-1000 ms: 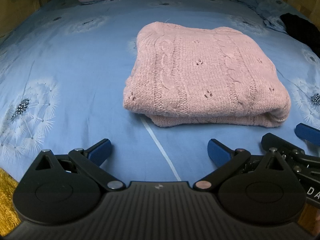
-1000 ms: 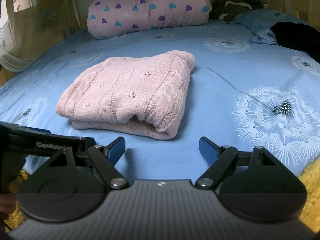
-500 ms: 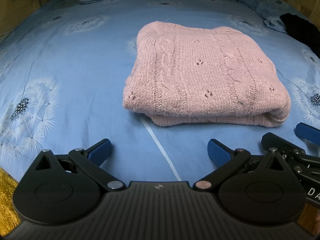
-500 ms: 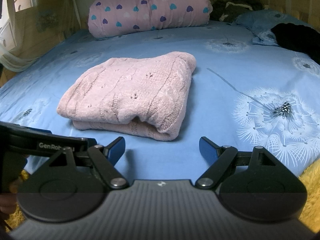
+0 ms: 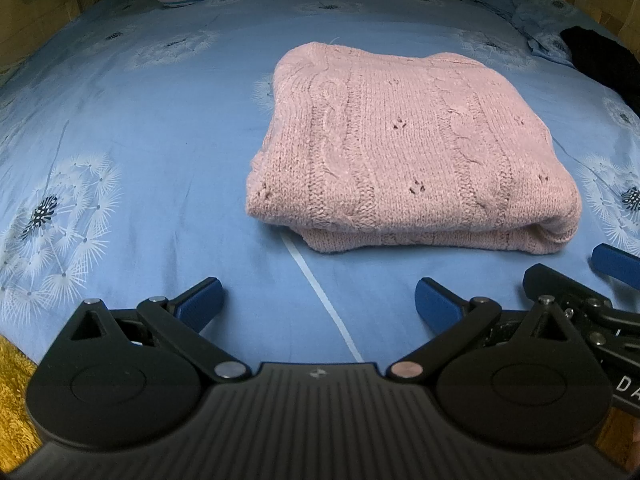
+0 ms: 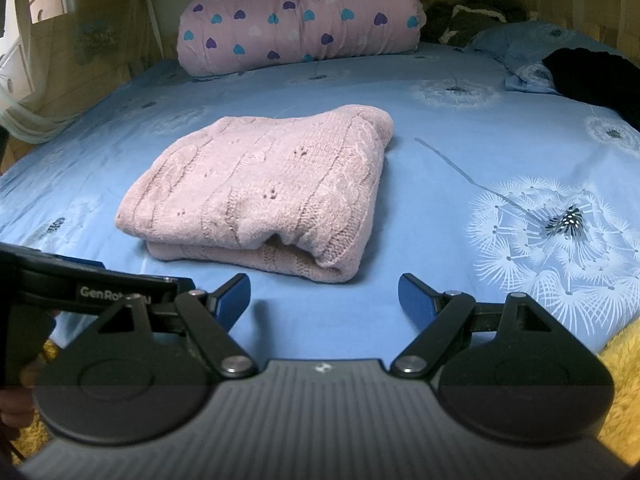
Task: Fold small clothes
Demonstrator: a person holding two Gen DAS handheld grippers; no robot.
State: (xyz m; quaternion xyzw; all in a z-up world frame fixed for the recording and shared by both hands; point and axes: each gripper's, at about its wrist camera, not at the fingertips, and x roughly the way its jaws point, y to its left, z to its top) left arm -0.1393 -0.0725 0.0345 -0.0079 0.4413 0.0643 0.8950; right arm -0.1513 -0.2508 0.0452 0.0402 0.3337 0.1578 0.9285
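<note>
A pink cable-knit sweater lies folded into a thick rectangle on the blue bedsheet; it also shows in the right wrist view as the sweater. My left gripper hovers over the sheet just short of the sweater's near edge, open, with nothing between its blue fingers. My right gripper is likewise open and empty, a little in front of the sweater's near right corner. Each gripper's body shows at the edge of the other's view.
A rolled pink quilt with hearts lies at the head of the bed. A black garment and a blue pillow sit at the far right. Yellow fluffy fabric lines the near edge. Wooden walls enclose the bed.
</note>
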